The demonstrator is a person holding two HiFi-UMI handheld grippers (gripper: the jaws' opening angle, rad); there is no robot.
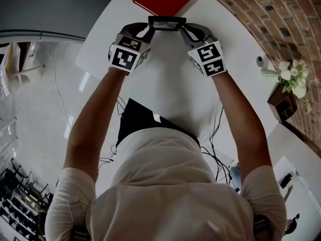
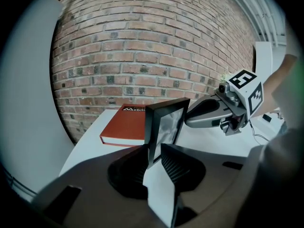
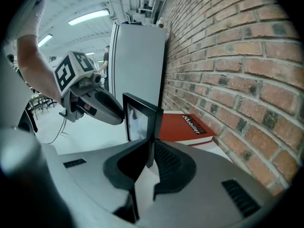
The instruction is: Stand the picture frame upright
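Standing beside the person, I see the picture frame already upright at the far side of the white table. Its face is vertical, and the red book lies flat just behind it, in front of the brick wall. The long axis of the frame runs from side to side, straight across between the two claws, and each claw meets one short end of it.

The right gripper has its jaws narrow and closed on the right end of the frame; the dark edge sits tight between the two pads. The left gripper has the left end of the frame between its jaws as well. Here the jaws stand somewhat wider, and I believe a thin gap shows between one pad and the glass side, so this claw seems not to press.

By my judgement the task is almost finished, and what remains is to let the frame stand alone. The important relation is that both claws come at the frame along its long axis, from opposite ends and equally near. Each one should therefore draw back outward, away from the other, and not toward the person, which could pull the frame over. I cannot see whether a back support is out, or whether the lower edge rests fully on the table.
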